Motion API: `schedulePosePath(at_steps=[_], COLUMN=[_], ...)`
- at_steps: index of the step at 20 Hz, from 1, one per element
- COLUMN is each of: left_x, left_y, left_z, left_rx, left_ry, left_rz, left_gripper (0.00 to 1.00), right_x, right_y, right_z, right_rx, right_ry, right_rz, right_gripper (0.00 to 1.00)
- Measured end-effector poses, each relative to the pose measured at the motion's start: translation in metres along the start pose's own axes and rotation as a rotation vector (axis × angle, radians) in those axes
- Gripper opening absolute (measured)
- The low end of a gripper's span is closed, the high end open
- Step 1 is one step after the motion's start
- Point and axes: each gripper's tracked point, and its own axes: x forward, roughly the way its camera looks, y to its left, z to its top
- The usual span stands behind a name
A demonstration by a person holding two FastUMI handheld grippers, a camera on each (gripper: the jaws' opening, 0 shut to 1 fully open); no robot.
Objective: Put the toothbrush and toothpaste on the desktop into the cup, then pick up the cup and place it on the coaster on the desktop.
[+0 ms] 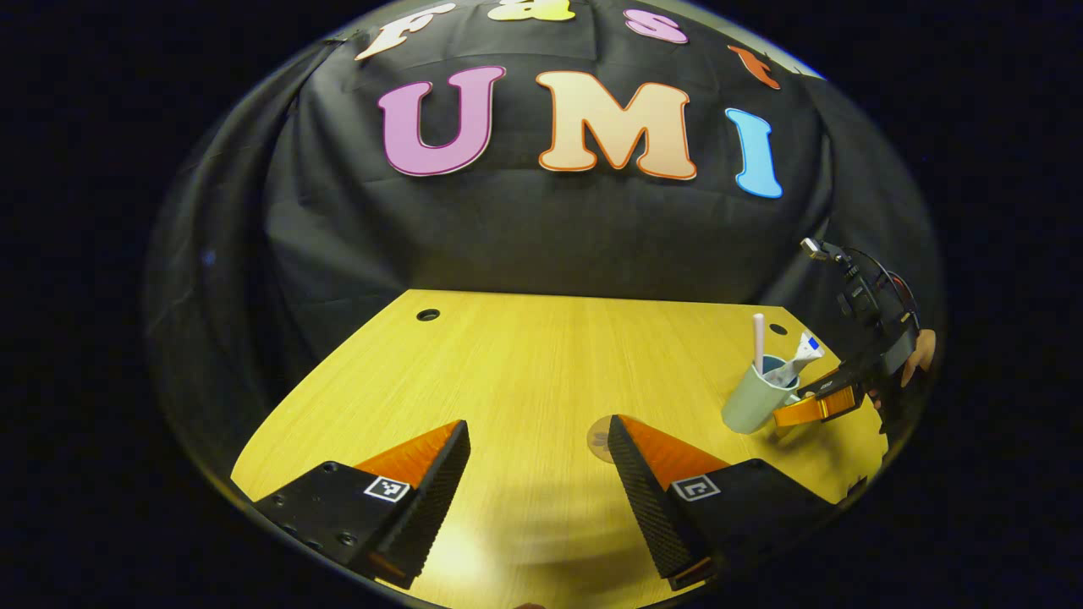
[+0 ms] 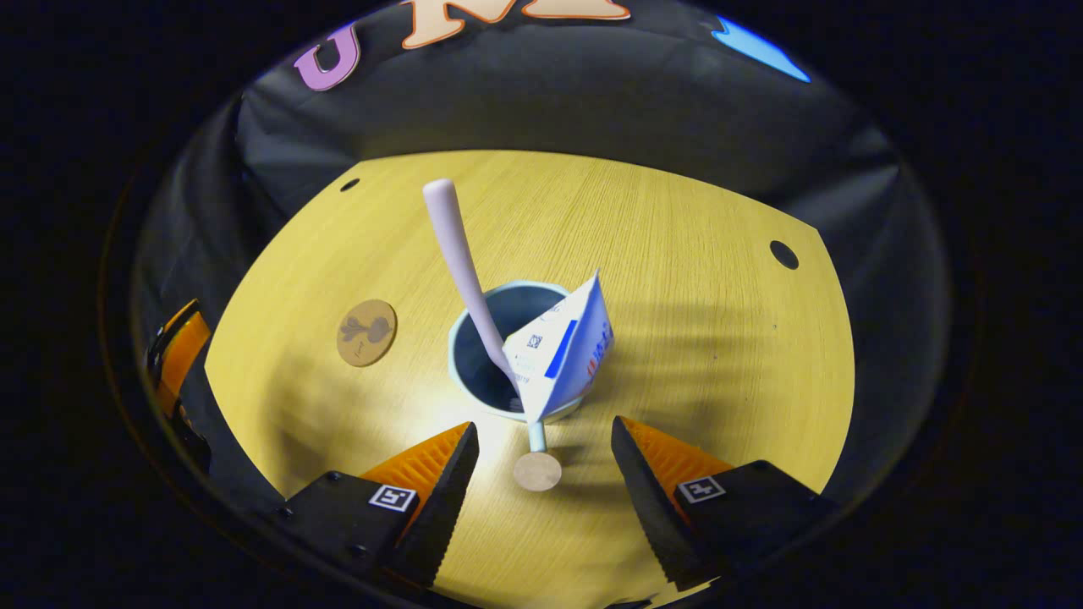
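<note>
Cup (image 2: 508,355) upright on surface (image 2: 694,279), toothbrush (image 2: 461,254) and toothpaste (image 2: 563,351) inside, right gripper (image 2: 541,482) fingers spread, perhaps around its handle, coaster (image 2: 366,332) apart, left gripper (image 1: 537,474) fingers parted, empty.

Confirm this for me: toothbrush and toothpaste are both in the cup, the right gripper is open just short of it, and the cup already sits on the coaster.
Not quite. The cup stands on the bare desktop; the coaster lies apart from it, as the right gripper view shows. The rest holds: toothbrush and toothpaste are inside, right gripper open.
</note>
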Motion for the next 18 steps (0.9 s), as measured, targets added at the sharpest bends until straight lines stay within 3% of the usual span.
schedulePosePath(at_steps=[1, 4, 5, 8, 10, 11, 14, 16, 18], left_x=[-0.002, -0.005, -0.007, -0.013, -0.014, -0.015, -0.014, -0.016, -0.015], left_y=[0.006, 0.024, 0.029, 0.04, 0.046, 0.049, 0.055, 0.065, 0.07], left_z=[-0.001, -0.006, -0.008, -0.004, -0.002, -0.003, -0.009, -0.011, -0.011], left_rx=[-0.005, -0.029, -0.039, -0.054, -0.06, -0.069, -0.094, -0.099, -0.105], left_ry=[0.0, 0.012, 0.011, -0.005, -0.017, -0.019, -0.011, -0.015, -0.011], left_rz=[0.009, 0.04, 0.05, 0.067, 0.078, 0.082, 0.089, 0.099, 0.102], left_gripper=[0.95, 0.95, 0.95, 0.96, 0.95, 0.95, 0.95, 0.95, 0.95], right_x=[0.004, 0.013, 0.017, 0.025, 0.027, 0.028, 0.032, 0.032, 0.03], right_y=[0.0, -0.001, 0.001, 0.001, 0.003, 0.003, 0.001, 0.001, 0.002], right_z=[0.001, 0.005, 0.003, -0.003, -0.007, -0.009, -0.015, -0.016, -0.016], right_rx=[-0.017, -0.042, -0.035, -0.044, -0.064, -0.078, -0.106, -0.089, -0.08], right_ry=[0.02, 0.058, 0.073, 0.121, 0.155, 0.172, 0.211, 0.215, 0.225], right_rz=[-0.003, -0.02, -0.02, -0.037, -0.043, -0.052, -0.074, -0.066, -0.057], right_gripper=[0.89, 0.89, 0.82, 0.81, 0.75, 0.66, 0.55, 0.29, 0.29])
